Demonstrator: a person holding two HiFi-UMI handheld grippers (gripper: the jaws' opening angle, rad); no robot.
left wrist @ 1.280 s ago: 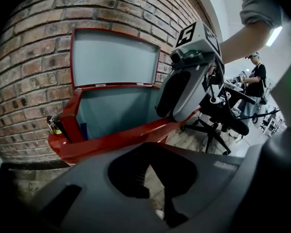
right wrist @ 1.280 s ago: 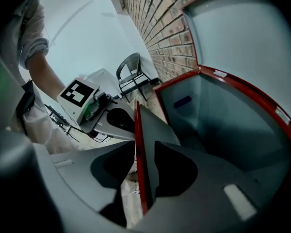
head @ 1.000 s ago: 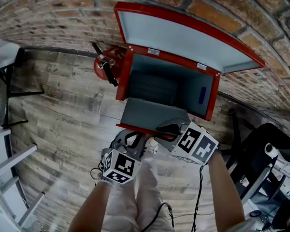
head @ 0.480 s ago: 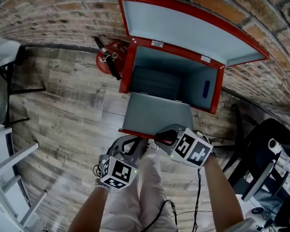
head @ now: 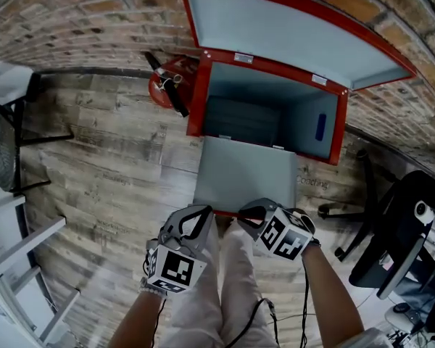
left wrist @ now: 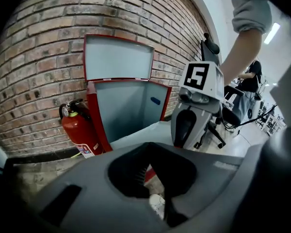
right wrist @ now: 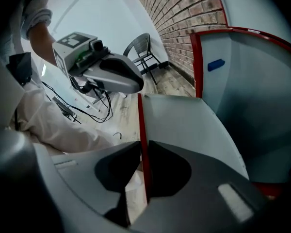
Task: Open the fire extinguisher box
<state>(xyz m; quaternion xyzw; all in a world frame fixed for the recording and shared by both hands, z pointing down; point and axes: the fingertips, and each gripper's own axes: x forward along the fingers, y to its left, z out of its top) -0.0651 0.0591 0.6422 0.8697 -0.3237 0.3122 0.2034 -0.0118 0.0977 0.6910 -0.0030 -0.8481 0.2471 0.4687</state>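
**Box standing open, front panel in the right gripper's pinch**

The fire extinguisher box (head: 338,125) is standing against the brick wall (head: 94,20), its lid (head: 290,35) leaning up and back. The front panel (head: 246,180) is folding out toward the person. A red extinguisher (head: 170,85) is sitting on the floor just beside the box's left wall.

The right gripper (right wrist: 140,148) is pinching the panel's red rim. Its jaws have just been closing and are now pressing that rim between them. The left gripper (head: 203,212) is hovering near the same edge with its jaws pressed together on nothing.

In my judgement, the opening is nearly done. Lowering the panel well means following its hinge arc, holding the pinch square on the thin rim and avoiding any twist that could let it slip.
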